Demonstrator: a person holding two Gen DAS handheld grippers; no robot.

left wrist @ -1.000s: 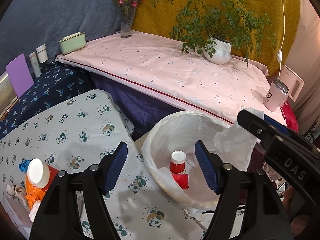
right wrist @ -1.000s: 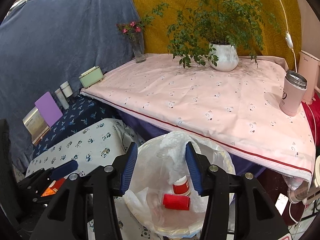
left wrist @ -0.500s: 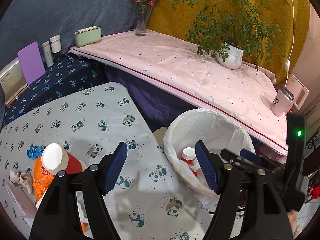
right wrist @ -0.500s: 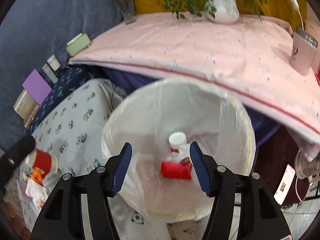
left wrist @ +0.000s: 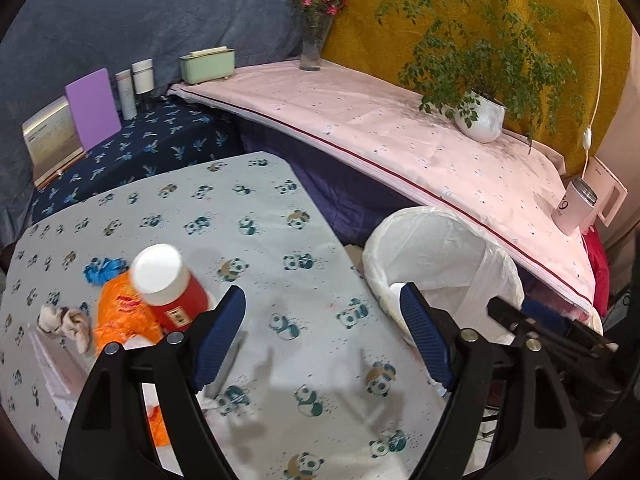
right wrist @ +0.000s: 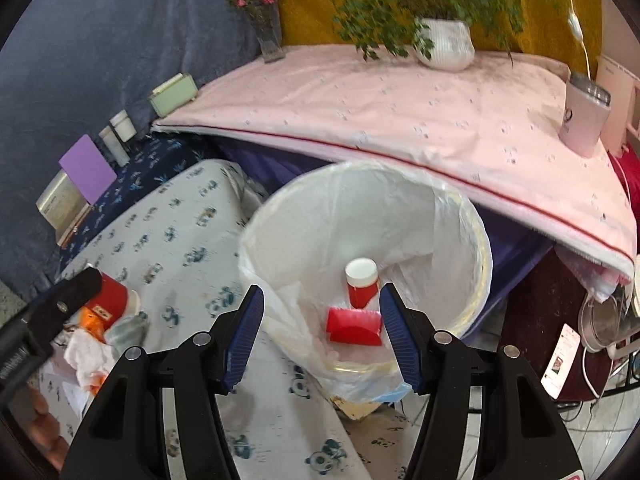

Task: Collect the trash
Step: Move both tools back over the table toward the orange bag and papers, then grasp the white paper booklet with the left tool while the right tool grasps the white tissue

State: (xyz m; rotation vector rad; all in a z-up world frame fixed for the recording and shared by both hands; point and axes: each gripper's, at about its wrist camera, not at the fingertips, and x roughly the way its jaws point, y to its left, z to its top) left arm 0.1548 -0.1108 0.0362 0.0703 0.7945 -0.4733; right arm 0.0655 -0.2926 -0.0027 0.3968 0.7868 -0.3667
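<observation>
Moved: left tool [left wrist: 322,334] swung from bin [left wrist: 440,236] over bench [left wrist: 256,200], jaws just widening, empty | red cup [left wrist: 170,286] at 10 o'clock | right tool [right wrist: 322,330] wide, empty, above bin

Counter [left wrist: 256,216] cloth: pale grey, panda print. Bin [right wrist: 476,248] liner white; inside it a red cup [right wrist: 362,284] with white base and a red box [right wrist: 354,322]. On the counter: red jar [left wrist: 168,284] with white lid, orange wrapper [left wrist: 120,316]. Tongs pads [left wrist: 218,330] blue, arms black.
</observation>
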